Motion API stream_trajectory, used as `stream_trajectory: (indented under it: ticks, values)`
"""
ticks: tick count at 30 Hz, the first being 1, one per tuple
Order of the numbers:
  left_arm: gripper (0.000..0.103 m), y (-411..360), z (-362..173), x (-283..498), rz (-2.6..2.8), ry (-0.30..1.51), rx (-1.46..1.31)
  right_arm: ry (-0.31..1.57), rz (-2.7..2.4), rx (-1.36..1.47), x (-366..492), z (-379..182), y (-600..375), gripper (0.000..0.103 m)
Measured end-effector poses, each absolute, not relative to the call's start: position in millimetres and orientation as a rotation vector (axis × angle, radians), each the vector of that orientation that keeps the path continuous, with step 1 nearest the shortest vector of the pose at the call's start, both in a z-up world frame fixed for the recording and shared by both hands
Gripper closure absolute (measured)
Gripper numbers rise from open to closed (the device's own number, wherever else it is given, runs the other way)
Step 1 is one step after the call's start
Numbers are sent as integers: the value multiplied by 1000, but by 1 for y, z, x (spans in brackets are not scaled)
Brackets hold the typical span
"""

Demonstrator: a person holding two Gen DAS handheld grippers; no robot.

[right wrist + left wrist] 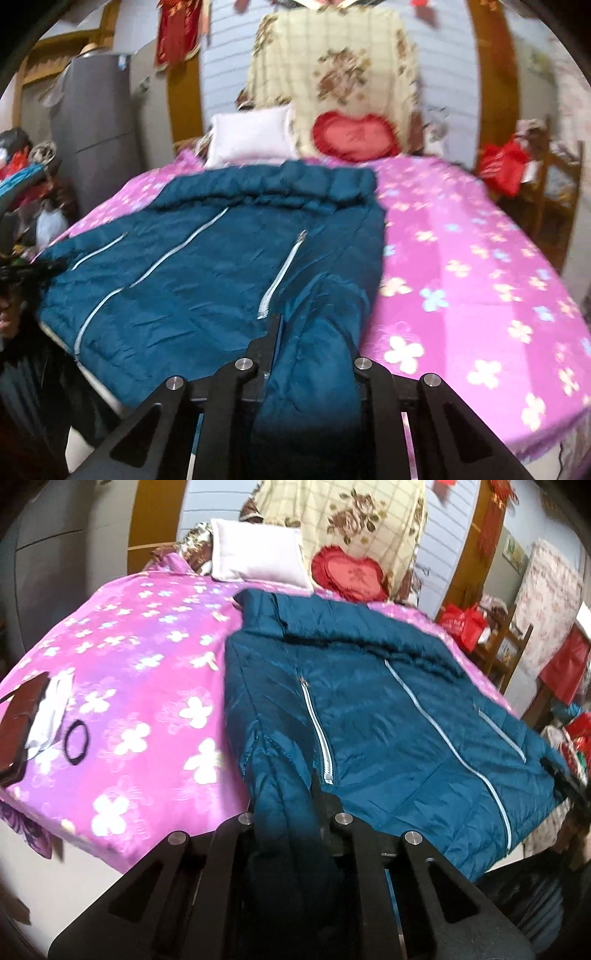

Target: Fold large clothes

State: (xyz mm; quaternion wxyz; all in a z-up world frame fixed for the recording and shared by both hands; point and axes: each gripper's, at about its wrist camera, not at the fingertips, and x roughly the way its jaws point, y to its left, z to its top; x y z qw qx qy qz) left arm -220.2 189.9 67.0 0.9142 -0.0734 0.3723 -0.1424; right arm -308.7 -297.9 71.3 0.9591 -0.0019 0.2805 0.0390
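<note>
A teal quilted puffer jacket (388,716) is lying front-up on a bed covered with a pink flowered sheet (140,686), its collar pointing toward the headboard end and its hem hanging at the near edge of the mattress. 3 pale zippers are running down its front.

The left gripper (291,812) is pinching a bunched fold of the jacket's left side, probably a sleeve, with the fabric filling the gap between its 2 black fingers. The right gripper (314,339) is clamping a similar bunch of teal fabric on the jacket's right side; only 1 fingertip is showing clearly beside the cloth there, the other being hidden behind it.

On the sheet to the left of the jacket, a black hair tie (77,743) is lying just beside a brown wallet-like case (18,731) with white paper (50,716) against it. At the head of the bed, a white pillow (251,134) is sitting next to a red heart-shaped cushion (356,136), with a cream floral quilt (332,70) rising behind them.
</note>
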Motion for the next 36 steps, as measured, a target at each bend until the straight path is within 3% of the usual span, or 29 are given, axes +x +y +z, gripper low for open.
stream_trajectory:
  ticks: [22, 29, 36]
  values:
    - [93, 234, 164, -325, -319, 483, -300, 321, -32, 11, -430, 165, -286, 85]
    - [93, 227, 201, -318, -289, 378, -266, 214, -47, 0, -422, 196, -291, 85]
    - [93, 213, 188, -263, -186, 392, -257, 184, -86, 24, -369, 196, -289, 85]
